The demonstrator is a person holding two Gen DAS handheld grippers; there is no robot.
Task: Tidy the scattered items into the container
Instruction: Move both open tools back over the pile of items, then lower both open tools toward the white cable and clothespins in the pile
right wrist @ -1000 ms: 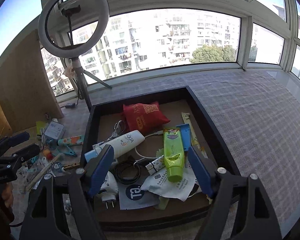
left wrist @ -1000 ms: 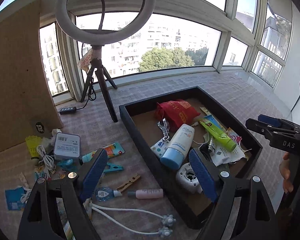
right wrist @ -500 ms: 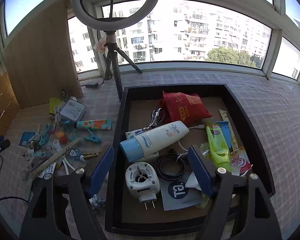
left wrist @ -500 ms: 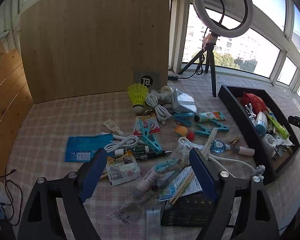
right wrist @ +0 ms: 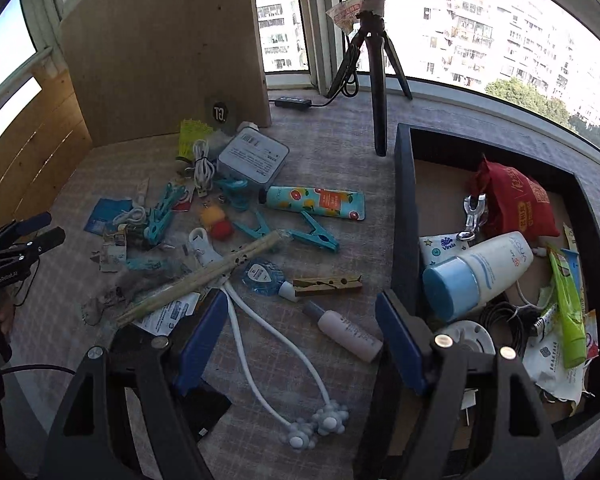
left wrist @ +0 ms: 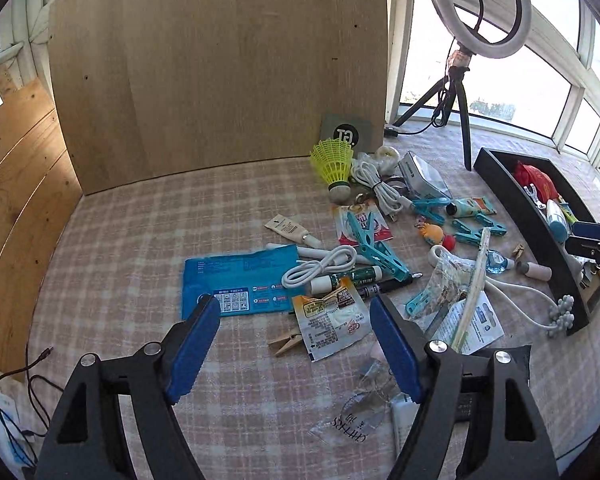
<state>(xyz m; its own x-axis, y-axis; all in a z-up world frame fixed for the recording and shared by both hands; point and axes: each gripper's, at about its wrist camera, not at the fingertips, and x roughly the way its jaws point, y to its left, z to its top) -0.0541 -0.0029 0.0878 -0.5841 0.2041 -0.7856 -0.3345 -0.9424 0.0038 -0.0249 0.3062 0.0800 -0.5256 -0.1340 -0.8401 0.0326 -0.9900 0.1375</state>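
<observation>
Two grippers hang over my cluttered bench [left wrist: 140,240]. My left gripper [left wrist: 296,344] is closing its fingers, nothing pressed between them yet; a printed sachet [left wrist: 332,320] and a wooden clothespin [left wrist: 286,345] lie just beyond. My right gripper [right wrist: 300,344] stands open and empty above a white forked cord [right wrist: 276,360] and a small pink bottle [right wrist: 350,334]. Right of it sits the black tray [right wrist: 404,216], already holding a red pouch [right wrist: 516,204] and a sunscreen bottle [right wrist: 476,276]. Paper-wrapped chopsticks [right wrist: 200,276] cross the pile, overlying a clear bag.
</observation>
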